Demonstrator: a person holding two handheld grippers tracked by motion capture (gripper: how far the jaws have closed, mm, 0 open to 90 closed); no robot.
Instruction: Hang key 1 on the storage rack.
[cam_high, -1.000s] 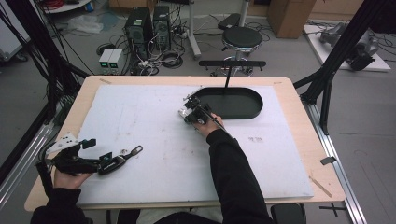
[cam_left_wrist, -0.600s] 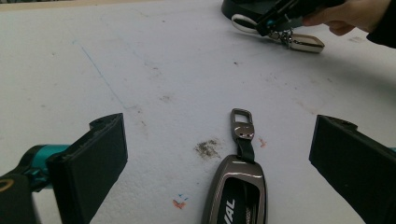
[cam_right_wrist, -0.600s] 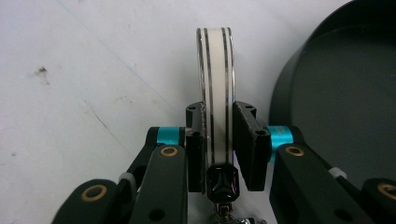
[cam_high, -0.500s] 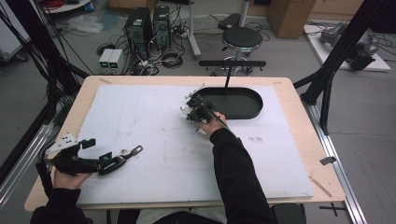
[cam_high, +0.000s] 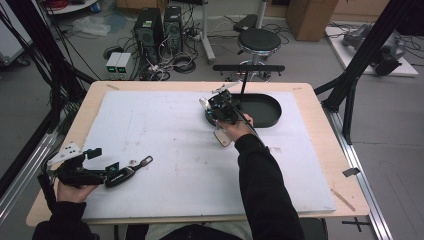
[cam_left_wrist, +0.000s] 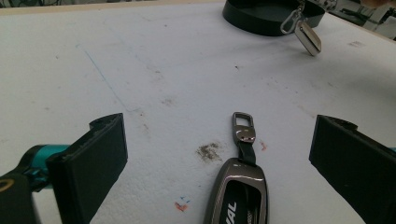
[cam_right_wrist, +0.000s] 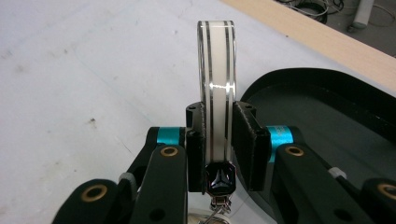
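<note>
Key fobs are the things handled: a white one with silver bands (cam_right_wrist: 216, 88) stands on edge, pinched between the closed jaws of the right gripper (cam_right_wrist: 217, 135), its clip ring hanging below the fingertips, beside the black oval tray (cam_right_wrist: 322, 107). A dark grey key fob (cam_left_wrist: 238, 193) lies flat on the white mat (cam_left_wrist: 140, 70) between the wide-open jaws of the left gripper (cam_left_wrist: 217, 158), touching neither, its clasp pointing away from them.
</note>
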